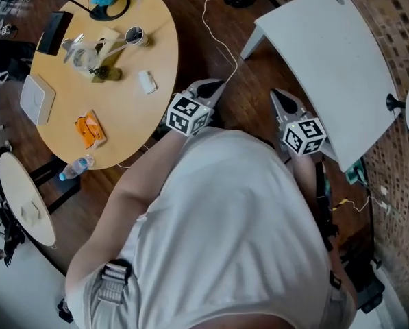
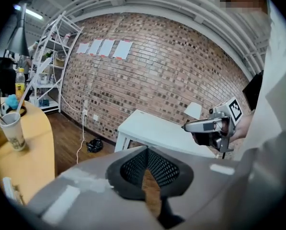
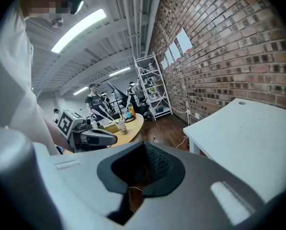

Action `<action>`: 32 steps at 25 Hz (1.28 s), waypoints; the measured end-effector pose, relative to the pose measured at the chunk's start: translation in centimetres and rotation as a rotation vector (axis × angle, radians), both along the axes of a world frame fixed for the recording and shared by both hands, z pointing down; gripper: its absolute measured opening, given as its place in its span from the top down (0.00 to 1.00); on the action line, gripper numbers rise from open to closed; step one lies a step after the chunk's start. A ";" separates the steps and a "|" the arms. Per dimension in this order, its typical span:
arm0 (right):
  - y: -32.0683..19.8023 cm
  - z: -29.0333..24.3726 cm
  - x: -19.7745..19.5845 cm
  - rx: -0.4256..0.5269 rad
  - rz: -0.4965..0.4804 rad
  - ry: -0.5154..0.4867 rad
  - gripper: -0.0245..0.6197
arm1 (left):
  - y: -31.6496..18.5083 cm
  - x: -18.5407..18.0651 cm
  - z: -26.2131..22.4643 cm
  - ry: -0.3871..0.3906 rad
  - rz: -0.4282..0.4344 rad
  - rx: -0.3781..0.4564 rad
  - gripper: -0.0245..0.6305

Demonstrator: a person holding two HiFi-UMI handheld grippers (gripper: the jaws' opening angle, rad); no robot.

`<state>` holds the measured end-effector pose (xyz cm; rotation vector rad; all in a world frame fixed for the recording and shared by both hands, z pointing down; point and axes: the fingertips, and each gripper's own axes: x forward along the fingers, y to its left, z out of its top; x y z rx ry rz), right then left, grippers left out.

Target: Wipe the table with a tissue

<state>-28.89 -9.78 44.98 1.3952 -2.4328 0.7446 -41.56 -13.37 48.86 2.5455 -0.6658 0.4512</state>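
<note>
Both grippers are held out in front of the person's white-shirted body, above the wooden floor between two tables. My left gripper point(image 1: 216, 84) point(image 2: 146, 150) is shut with nothing in it, and points toward the gap beside the round yellow table point(image 1: 142, 118) point(image 2: 35, 152). To its right, my right gripper point(image 1: 278, 94) point(image 3: 143, 145) is shut and empty too, near the white table point(image 1: 341, 60) point(image 3: 257, 133). A small white packet point(image 1: 147, 81), perhaps tissues, lies on the yellow table. No loose tissue shows.
The yellow table carries a paper cup point(image 1: 134, 36) point(image 2: 13, 131), an orange packet point(image 1: 90, 129), a white box point(image 1: 37, 99) and a black device point(image 1: 53, 33). A water bottle point(image 1: 76, 168) lies below its edge. A white cable point(image 1: 221, 43) runs over the floor. Brick wall behind.
</note>
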 end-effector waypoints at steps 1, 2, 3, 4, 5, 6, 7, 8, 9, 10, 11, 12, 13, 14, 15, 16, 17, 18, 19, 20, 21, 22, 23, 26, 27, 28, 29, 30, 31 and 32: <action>-0.6 0.2 -1.0 -0.004 -0.015 0.003 0.95 | -0.5 -1.2 0.4 -0.009 -0.019 -0.005 0.95; -1.2 0.4 -2.0 -0.008 -0.030 0.004 0.95 | -1.0 -2.4 0.8 -0.019 -0.041 -0.012 0.95; -1.7 0.6 -2.9 -0.012 -0.044 0.005 0.95 | -1.5 -3.6 1.2 -0.029 -0.064 -0.019 0.95; -2.3 0.7 -3.9 -0.016 -0.059 0.005 0.95 | -1.9 -4.8 1.5 -0.037 -0.085 -0.026 0.95; -2.7 0.8 -4.8 -0.019 -0.074 0.005 0.95 | -2.3 -5.9 1.8 -0.042 -0.104 -0.032 0.95; -3.1 0.8 -5.7 -0.022 -0.090 0.005 0.95 | -2.5 -7.0 2.0 -0.046 -0.122 -0.038 0.95; -3.5 0.8 -6.5 -0.025 -0.107 0.005 0.95 | -2.7 -7.9 2.2 -0.048 -0.140 -0.044 0.95; -3.8 0.8 -7.3 -0.028 -0.125 0.006 0.95 | -2.7 -8.8 2.3 -0.050 -0.157 -0.050 0.95; -4.1 0.8 -8.0 -0.031 -0.144 0.005 0.95 | -2.8 -9.5 2.5 -0.052 -0.175 -0.055 0.95; -4.6 0.8 -8.6 -0.032 -0.163 0.004 0.95 | -2.9 -10.2 2.5 -0.053 -0.193 -0.059 0.95; -5.1 0.7 -9.3 -0.031 -0.185 0.003 0.95 | -3.0 -10.8 2.5 -0.053 -0.212 -0.060 0.95; -5.6 0.6 -10.0 -0.029 -0.212 0.003 0.95 | -3.2 -11.4 2.5 -0.053 -0.234 -0.062 0.95; -6.1 0.5 -10.8 -0.029 -0.242 0.004 0.95 | -3.3 -12.0 2.5 -0.052 -0.258 -0.064 0.95; -6.6 0.6 -11.6 -0.031 -0.274 0.004 0.95 | -3.3 -12.6 2.5 -0.052 -0.283 -0.067 0.95; -6.9 0.7 -12.4 -0.035 -0.305 0.005 0.95 | -3.3 -13.2 2.5 -0.052 -0.309 -0.072 0.95; -7.2 0.9 -13.1 -0.039 -0.336 0.006 0.95 | -3.2 -13.8 2.6 -0.053 -0.334 -0.078 0.95; -7.5 1.1 -13.8 -0.043 -0.365 0.008 0.95 | -3.2 -14.4 2.8 -0.055 -0.361 -0.084 0.95; -7.8 1.3 -14.4 -0.046 -0.395 0.009 0.95 | -3.1 -15.0 3.1 -0.059 -0.388 -0.091 0.95; -8.1 1.5 -15.0 -0.048 -0.425 0.009 0.95 | -2.9 -15.6 3.4 -0.065 -0.416 -0.099 0.95; -8.4 1.7 -15.5 -0.049 -0.454 0.008 0.95 | -2.8 -16.3 3.7 -0.075 -0.443 -0.107 0.95; -8.8 1.9 -16.0 -0.052 -0.477 0.004 0.95 | -2.8 -17.0 4.1 -0.087 -0.471 -0.116 0.95; -9.0 2.1 -16.3 -0.058 -0.493 0.000 0.95 | -2.7 -17.7 4.6 -0.103 -0.499 -0.126 0.95; -9.3 2.3 -16.4 -0.065 -0.504 -0.004 0.95 | -2.6 -18.5 5.1 -0.122 -0.528 -0.138 0.95; -10.2 2.5 -16.0 -0.081 -0.510 -0.012 0.95 | -2.7 -21.4 6.7 -0.200 -0.623 -0.176 0.95; -10.6 2.5 -15.8 -0.083 -0.505 -0.014 0.95 | -3.0 -22.6 7.3 -0.233 -0.654 -0.188 0.95; -11.0 2.4 -15.5 -0.084 -0.498 -0.015 0.95 | -3.4 -23.9 7.8 -0.267 -0.683 -0.197 0.95; -11.3 2.4 -15.1 -0.087 -0.488 -0.015 0.95 | -3.9 -25.1 8.5 -0.302 -0.707 -0.206 0.90; -11.5 2.4 -14.6 -0.090 -0.478 -0.013 0.95 | -4.4 -26.2 9.1 -0.336 -0.726 -0.215 0.88; -11.6 2.5 -14.1 -0.095 -0.468 -0.008 0.95 | -4.9 -27.2 9.7 -0.369 -0.736 -0.220 0.87; -11.7 2.6 -13.6 -0.100 -0.457 -0.003 0.95 | -5.5 -28.1 10.2 -0.403 -0.738 -0.222 0.84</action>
